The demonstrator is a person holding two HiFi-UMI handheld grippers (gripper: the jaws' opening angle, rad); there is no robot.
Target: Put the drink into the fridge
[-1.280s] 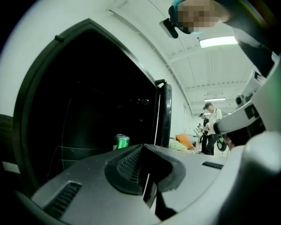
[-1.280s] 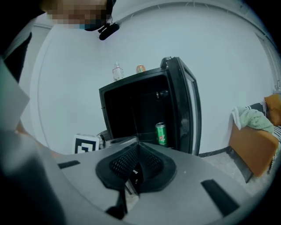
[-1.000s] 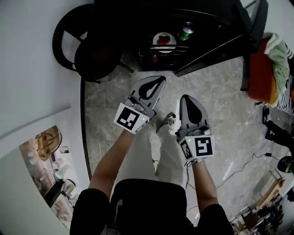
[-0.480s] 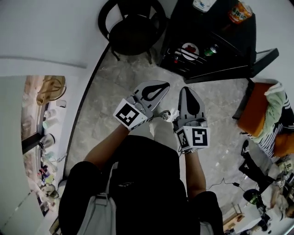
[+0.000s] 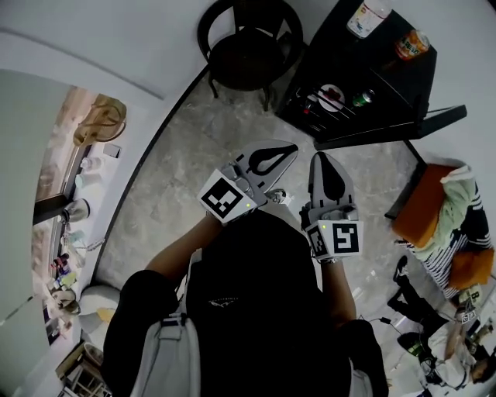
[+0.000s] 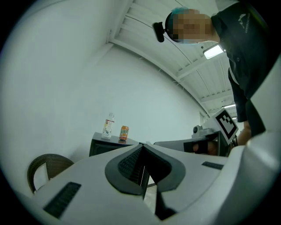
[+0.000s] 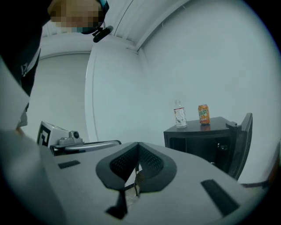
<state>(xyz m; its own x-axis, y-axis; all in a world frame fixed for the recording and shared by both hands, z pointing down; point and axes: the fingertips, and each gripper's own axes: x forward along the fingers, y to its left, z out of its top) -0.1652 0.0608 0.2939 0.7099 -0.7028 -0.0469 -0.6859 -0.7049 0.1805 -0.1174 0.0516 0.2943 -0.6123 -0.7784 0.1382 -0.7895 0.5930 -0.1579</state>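
Note:
A clear bottle with a white label (image 5: 366, 17) and an orange can (image 5: 411, 43) stand on top of a black mini fridge (image 5: 387, 74). The fridge door (image 5: 403, 128) hangs open. Inside, a green can (image 5: 362, 98) and a plate of red food (image 5: 331, 97) rest on a wire shelf. My left gripper (image 5: 291, 147) and right gripper (image 5: 320, 157) are held side by side in the air, well short of the fridge, both shut and holding nothing. The left gripper view shows the bottle (image 6: 108, 126) and can (image 6: 124, 133) far off. So does the right gripper view, with bottle (image 7: 179, 115) and can (image 7: 203, 114).
A dark round chair (image 5: 252, 43) stands left of the fridge against the white wall. An orange seat with clothes (image 5: 442, 209) sits to the right. Cables and gear lie on the grey stone floor (image 5: 201, 155) at lower right. A shelf with small items (image 5: 74, 201) is at the left.
Both grippers have risen and stay shut. The head view has pulled back and up, so the fridge top with the bottle and orange can has come into sight.

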